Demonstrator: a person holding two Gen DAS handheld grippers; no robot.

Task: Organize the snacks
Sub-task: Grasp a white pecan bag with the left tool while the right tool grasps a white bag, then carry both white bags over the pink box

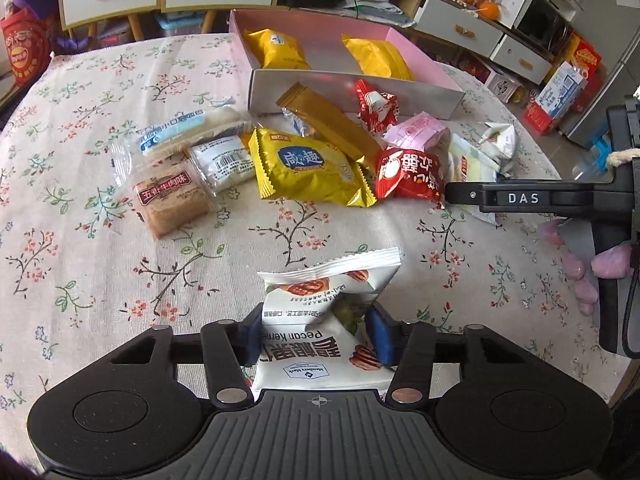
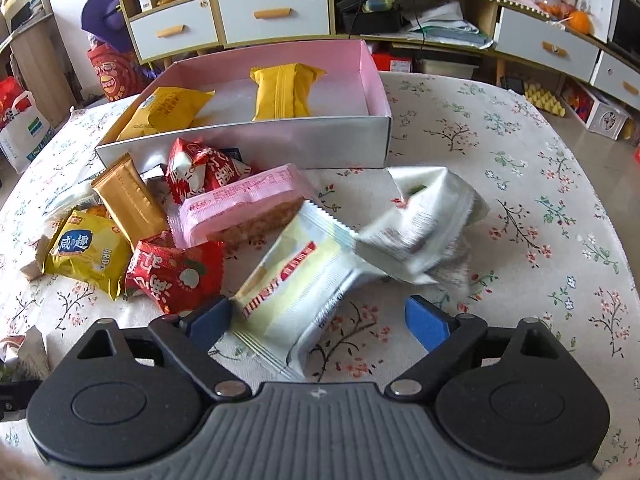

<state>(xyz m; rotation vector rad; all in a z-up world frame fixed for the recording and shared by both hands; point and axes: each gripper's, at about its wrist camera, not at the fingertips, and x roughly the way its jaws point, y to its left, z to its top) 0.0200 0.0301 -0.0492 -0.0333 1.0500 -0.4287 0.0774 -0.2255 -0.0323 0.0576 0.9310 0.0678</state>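
My left gripper (image 1: 316,338) is shut on a white pecan kernel packet (image 1: 324,320) and holds it above the floral tablecloth. My right gripper (image 2: 320,320) is open around a pale yellow-white snack packet (image 2: 304,288) that lies on the table between its blue pads (image 2: 424,320). The right gripper also shows in the left wrist view (image 1: 520,198) at the right. A pink box (image 2: 248,148) stands behind the snack pile and holds two yellow packets (image 2: 284,88). Loose snacks lie in front of it: a yellow packet (image 1: 304,168), red packets (image 1: 408,174), a pink packet (image 2: 240,208).
A crumpled white packet (image 2: 424,224) lies just beyond the right gripper. More snacks lie at the left: a brown cake packet (image 1: 172,200) and white packets (image 1: 192,128). Drawers and shelves (image 2: 260,12) stand past the round table's far edge.
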